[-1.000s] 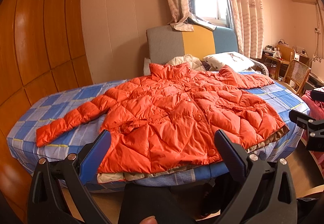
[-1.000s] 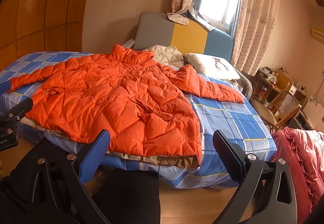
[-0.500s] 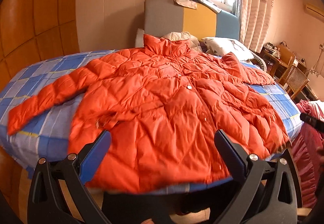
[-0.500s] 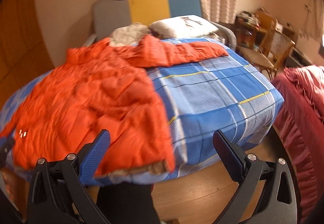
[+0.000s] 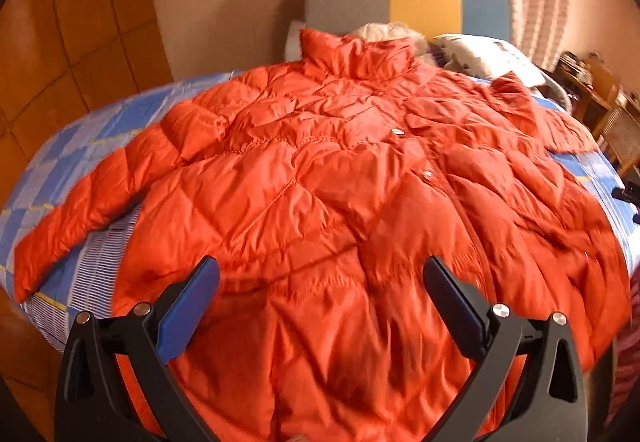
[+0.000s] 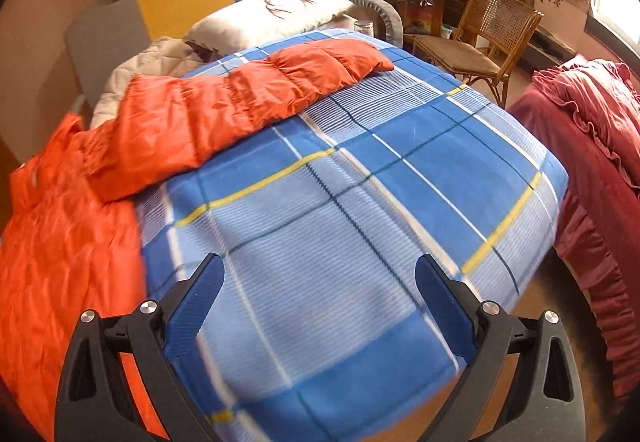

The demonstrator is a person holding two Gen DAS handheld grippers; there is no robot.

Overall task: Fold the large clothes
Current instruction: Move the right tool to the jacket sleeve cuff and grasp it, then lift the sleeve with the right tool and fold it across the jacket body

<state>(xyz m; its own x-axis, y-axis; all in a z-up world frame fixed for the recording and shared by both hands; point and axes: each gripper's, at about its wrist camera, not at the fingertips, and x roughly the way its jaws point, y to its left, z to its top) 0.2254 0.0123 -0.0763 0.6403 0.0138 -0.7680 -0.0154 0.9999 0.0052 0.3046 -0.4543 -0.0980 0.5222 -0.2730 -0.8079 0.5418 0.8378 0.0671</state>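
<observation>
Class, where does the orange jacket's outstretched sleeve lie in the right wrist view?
The sleeve lies upper left, stretched across the blue plaid bedsheet, its cuff just below the pillow.

text: we read none | labels/brands/numbers: we find none legible | pillow [image 6: 276,8]: we see a printed figure only, no letters | desk clutter: too small and blurred for us to read

We see the orange jacket [image 5: 328,210] covering most of the bed under our left claw [image 5: 320,306], leaving only a strip of blue checked sheet [image 5: 80,162] open at its left sleeve. Under our right claw [image 6: 320,302] the sheet lies bare, bounded by the jacket's sleeve [image 6: 256,98] beyond, the pillow [image 6: 276,14] behind it, and a red quilt [image 6: 592,162] and wicker chair [image 6: 480,38] off the bed's right edge.
</observation>
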